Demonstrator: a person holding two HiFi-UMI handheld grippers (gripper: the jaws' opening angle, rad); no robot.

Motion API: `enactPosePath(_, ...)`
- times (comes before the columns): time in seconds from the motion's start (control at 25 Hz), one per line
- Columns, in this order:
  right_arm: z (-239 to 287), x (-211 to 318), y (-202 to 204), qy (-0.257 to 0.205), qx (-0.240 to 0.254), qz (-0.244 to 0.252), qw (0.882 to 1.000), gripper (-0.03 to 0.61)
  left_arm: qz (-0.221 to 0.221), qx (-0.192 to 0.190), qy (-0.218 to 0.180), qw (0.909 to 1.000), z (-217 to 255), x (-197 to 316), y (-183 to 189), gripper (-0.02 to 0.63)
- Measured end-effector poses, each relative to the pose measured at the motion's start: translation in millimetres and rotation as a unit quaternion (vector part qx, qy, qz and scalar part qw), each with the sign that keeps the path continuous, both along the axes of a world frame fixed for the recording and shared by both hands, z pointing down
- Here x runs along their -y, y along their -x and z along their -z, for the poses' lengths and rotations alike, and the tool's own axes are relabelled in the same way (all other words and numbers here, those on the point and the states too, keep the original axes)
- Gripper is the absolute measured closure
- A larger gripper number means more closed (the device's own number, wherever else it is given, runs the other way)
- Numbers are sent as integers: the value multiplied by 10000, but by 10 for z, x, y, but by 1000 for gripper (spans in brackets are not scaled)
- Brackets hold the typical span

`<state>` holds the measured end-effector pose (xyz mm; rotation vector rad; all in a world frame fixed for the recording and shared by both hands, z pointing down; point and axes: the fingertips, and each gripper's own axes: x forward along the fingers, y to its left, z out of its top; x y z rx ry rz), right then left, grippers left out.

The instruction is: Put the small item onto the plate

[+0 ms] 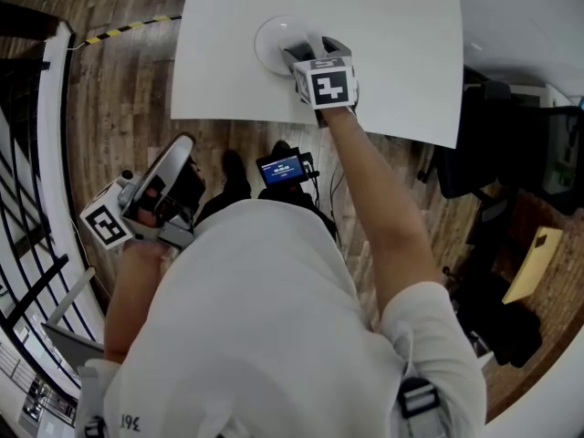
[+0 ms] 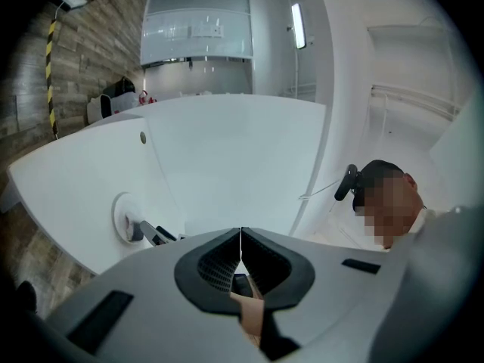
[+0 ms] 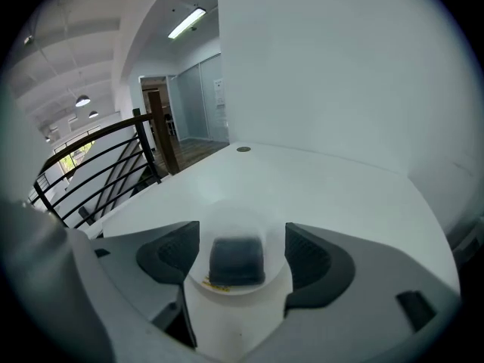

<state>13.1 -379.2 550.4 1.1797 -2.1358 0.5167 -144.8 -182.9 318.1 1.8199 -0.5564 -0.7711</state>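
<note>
Gaping R hand-held gripper (image 3: 240, 240), seemingly off item (image 3: 237, 262).

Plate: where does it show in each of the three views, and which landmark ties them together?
Head view: plate at top centre, partly under the right gripper.
Left gripper view: plate at lower left, seen nearly edge-on.
Right gripper view: plate at bottom centre between the open jaws, dark item on it.
Shared landmark: the white table.
</note>
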Motion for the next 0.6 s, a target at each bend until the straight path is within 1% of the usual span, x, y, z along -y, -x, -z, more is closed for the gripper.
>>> enactPosePath(0.2,254,-127,-39,-67,335,-114,9993,235,-126,-39,-95,9999,49,-8,-59,607)
enactPosePath(0.24,324,-158,-44,-90,422,-122,9990,243,-146,-51,-106,9998,58,-8,-72,607)
enactPosePath(0.32,480,-232,-40,-147,615,-113,9979,295,-178,-71,-122,9997,69,-10,-88,607)
enactPosePath(0.36,566,-278,-31,-177,729,-96,9971,308,-191,-81,-127,9997,71,-13,-93,607)
enactPosePath(0.4,662,-330,-23,-223,849,-77,9961,340,-205,-89,-133,9997,75,-17,-99,607)
enactPosePath(0.6,1165,-565,-9,-514,1409,-31,9887,543,-276,-112,-194,9994,114,-12,-135,607)
